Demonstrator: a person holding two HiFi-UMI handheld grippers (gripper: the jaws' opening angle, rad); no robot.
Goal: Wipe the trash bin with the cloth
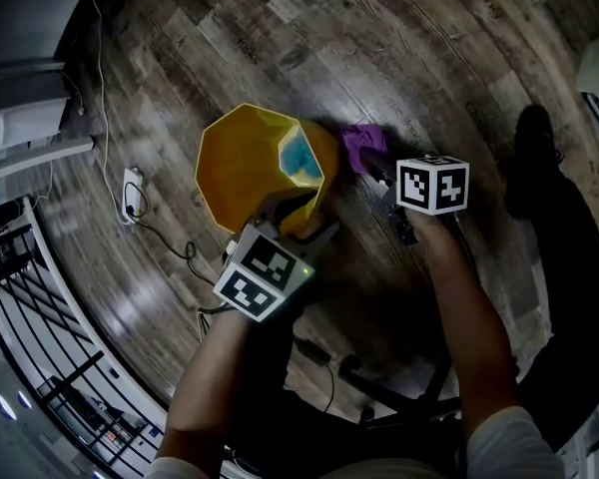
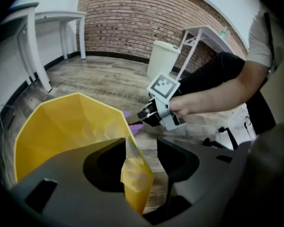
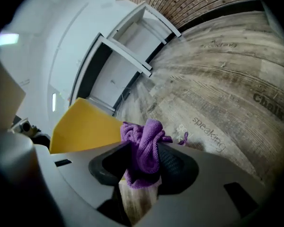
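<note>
Two grippers on the job, both at the trash bin (image 1: 250, 163) on the wood floor (image 1: 429, 48). Left gripper (image 2: 139, 161): jaws spread wide, straddling the bin's near rim wall, one inside, one outside. Gap visible on the outer side, so not clamped. Right gripper (image 3: 144, 161): jaws pinched on a bunched purple cloth (image 3: 143, 138), wad poking out past the tips. Cloth against or just beside the bin's outer wall, a little along from the rim spot under the left jaws; contact not resolvable.

Handling, as judgement only: thin faceted plastic by the look of the bin, so probably light, fairly stiff at the rim, flexy mid-wall, prone to skating or tipping under wipe pressure. Best taken at the rim, wall between the jaws, moderate squeeze. Cloth soft and limp, no damage risk. Best held mid-wad, with enough sticking out to keep the hard tips off the plastic.
</note>
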